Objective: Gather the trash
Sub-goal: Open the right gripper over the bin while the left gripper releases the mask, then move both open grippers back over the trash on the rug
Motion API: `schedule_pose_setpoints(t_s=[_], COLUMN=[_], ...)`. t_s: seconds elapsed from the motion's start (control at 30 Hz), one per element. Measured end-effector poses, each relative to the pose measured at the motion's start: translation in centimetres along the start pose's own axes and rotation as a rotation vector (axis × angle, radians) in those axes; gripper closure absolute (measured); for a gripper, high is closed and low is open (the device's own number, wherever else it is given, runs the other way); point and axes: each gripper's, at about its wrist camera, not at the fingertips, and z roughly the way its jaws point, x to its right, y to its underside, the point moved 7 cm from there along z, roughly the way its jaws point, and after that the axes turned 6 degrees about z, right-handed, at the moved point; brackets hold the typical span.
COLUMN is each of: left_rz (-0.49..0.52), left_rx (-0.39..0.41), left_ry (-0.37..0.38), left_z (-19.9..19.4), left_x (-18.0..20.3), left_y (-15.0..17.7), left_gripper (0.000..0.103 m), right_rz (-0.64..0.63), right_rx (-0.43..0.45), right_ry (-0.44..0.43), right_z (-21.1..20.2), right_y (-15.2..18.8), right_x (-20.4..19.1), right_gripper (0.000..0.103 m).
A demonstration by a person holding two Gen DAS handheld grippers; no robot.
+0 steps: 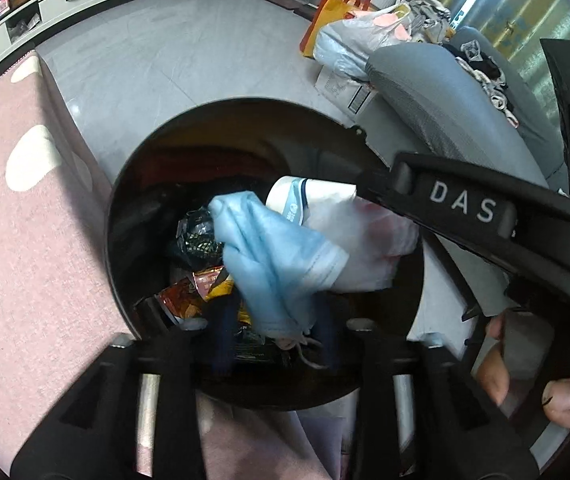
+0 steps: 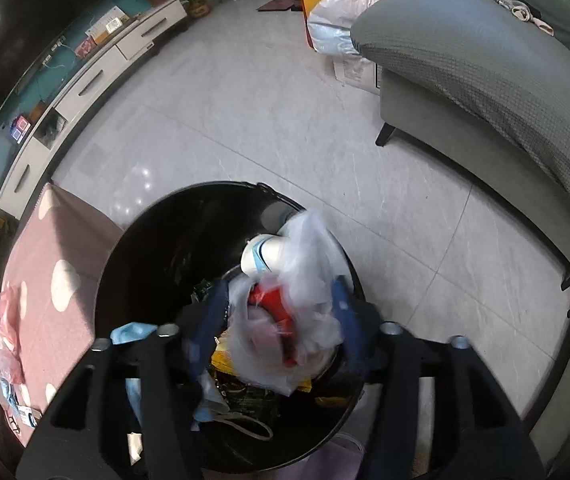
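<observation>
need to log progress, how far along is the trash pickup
Done: the round black bin already holds snack wrappers and a white paper cup.

In hand: the left gripper hangs open over a light blue face mask, the right gripper open around a clear plastic bag; both drop into the bin.

Left: pink bags on the pink table.

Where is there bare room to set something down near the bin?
The grey floor is bare from the black bin out to the white cabinet and the grey sofa. The bin is crowded with a plastic bag and a blue mask; the far corner holds bags.
</observation>
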Motion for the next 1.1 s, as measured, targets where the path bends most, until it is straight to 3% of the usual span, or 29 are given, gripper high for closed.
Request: schedule_pose_setpoints(t_s=[0.1, 0.23, 0.4, 0.5, 0.63, 0.73, 0.87, 1.0, 1.1], left_rz=[-0.002, -0.045, -0.155, -0.283, -0.524, -0.719, -0.919, -1.002, -1.029], left_rx=[0.048, 0.1, 0.172, 0.226, 0.275, 0.275, 0.246, 0.178, 0.158], left_ry=[0.0, -0.013, -0.094, -0.134, -0.214, -0.314, -0.385, -0.394, -0.39], left_z=[-1.8, -5.1, -10.2, -13.5, -17.4, -19.4, -20.1, -18.7, -17.7], left_x=[-0.6, -2.7, -8.4, -13.3, -21.4, -27.8, -33.7, -36.9, -37.9], left_y=[-0.3, 0.1, 1.9, 4.0, 8.6, 12.9, 17.4, 19.1, 18.9], left_gripper=[0.037, 0.014, 0.005, 0.003, 0.003, 0.003, 0.003, 0.005, 0.013], right_rz=[-0.001, -0.009, -0.054, -0.087, -0.127, -0.166, -0.228, -0.289, -0.337], right_rx=[0.027, 0.071, 0.118, 0.137, 0.141, 0.136, 0.133, 0.124, 0.113], right_ry=[-0.007, -0.024, -0.041, -0.044, -0.051, -0.06, -0.056, -0.065, -0.066], right_z=[-0.8, -2.1, -3.5, -4.0, -4.1, -4.2, -4.0, -3.7, -3.3], right_y=[-0.1, -0.1, 0.3, 0.8, 1.6, 2.5, 3.8, 5.1, 6.0], right_x=[-0.3, -1.3, -3.2, -4.6, -6.6, -8.2, -10.6, -12.5, -13.8], right_gripper=[0.03, 0.02, 0.016, 0.015, 0.015, 0.015, 0.015, 0.015, 0.015])
